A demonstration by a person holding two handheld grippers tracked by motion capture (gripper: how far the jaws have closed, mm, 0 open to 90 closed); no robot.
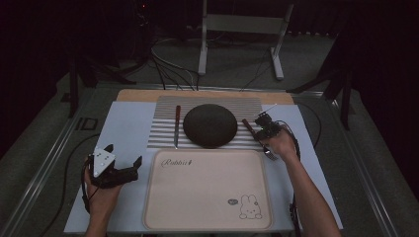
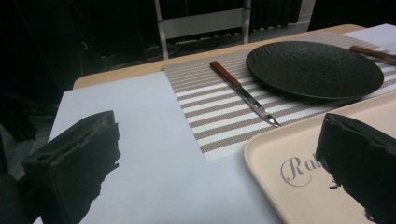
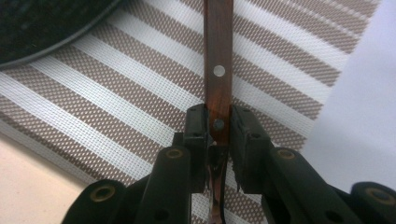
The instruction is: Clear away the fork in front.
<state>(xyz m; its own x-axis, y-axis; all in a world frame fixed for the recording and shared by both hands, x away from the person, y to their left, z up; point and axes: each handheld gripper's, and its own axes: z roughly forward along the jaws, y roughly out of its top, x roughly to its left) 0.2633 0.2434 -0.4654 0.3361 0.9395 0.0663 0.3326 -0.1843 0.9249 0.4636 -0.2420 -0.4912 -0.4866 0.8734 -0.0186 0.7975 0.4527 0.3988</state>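
Observation:
A wooden-handled utensil [image 1: 247,124] lies on the striped placemat [image 1: 163,133] just right of the black plate [image 1: 210,125]. My right gripper [image 1: 262,126] is shut on its handle [image 3: 218,56], one jaw on each side near the lower rivet, low over the mat [image 3: 116,84]. The plate's rim [image 3: 37,23] shows at upper left there. A wooden-handled knife [image 1: 176,126] lies left of the plate, blade toward me [image 2: 243,92]. My left gripper [image 1: 124,154] is open and holds nothing, left of the beige tray [image 1: 207,190], over the white sheet [image 2: 217,154].
The tray [image 2: 280,149] carries a rabbit print and nothing else. A white sheet [image 1: 123,128] covers the table under mat and tray. Beyond the table's far edge stand a metal frame [image 1: 242,24] and cables on the floor.

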